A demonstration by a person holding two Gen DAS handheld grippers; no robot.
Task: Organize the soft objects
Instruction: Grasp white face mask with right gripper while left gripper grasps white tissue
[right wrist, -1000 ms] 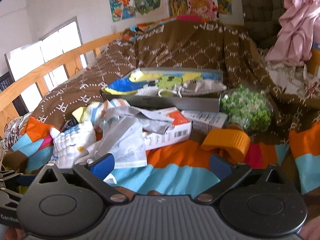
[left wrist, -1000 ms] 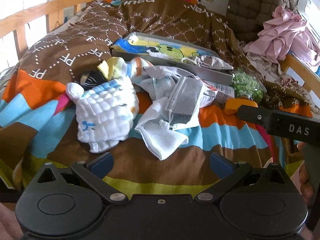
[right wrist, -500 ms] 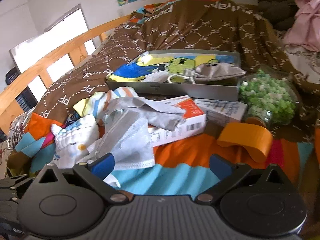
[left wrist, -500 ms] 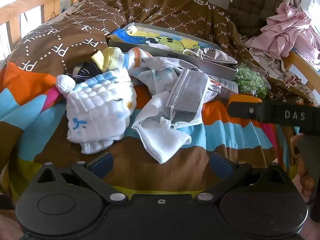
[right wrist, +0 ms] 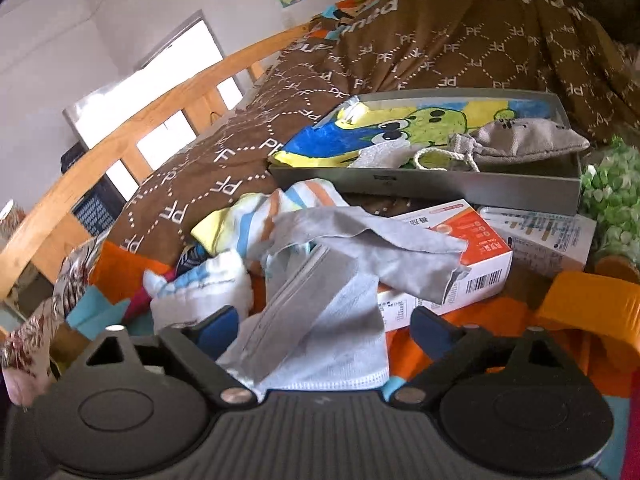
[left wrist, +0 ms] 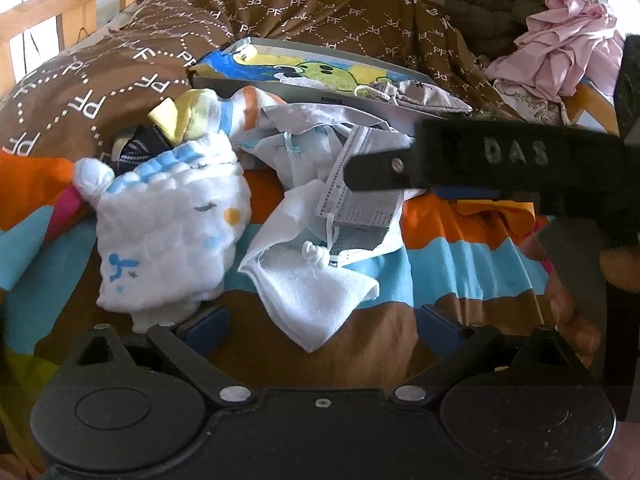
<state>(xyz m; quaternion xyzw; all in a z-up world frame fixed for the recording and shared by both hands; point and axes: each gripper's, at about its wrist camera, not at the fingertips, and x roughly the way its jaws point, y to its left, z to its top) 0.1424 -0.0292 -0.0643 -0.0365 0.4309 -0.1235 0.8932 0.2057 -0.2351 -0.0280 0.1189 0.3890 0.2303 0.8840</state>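
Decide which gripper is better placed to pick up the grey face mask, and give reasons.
Right. The right gripper already has the mask between its closing jaws; the left gripper sits back near the white cloth.

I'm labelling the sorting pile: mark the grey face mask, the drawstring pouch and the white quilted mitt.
grey face mask (right wrist: 320,320), right wrist view, pleated middle.
drawstring pouch (right wrist: 528,140), right wrist view, grey body.
white quilted mitt (left wrist: 172,236), left wrist view, centre of white fabric.

Your black right gripper bar (left wrist: 500,160) blurs and hides the orange tape roll (right wrist: 588,312) and grey mask's (left wrist: 360,208) top edge.
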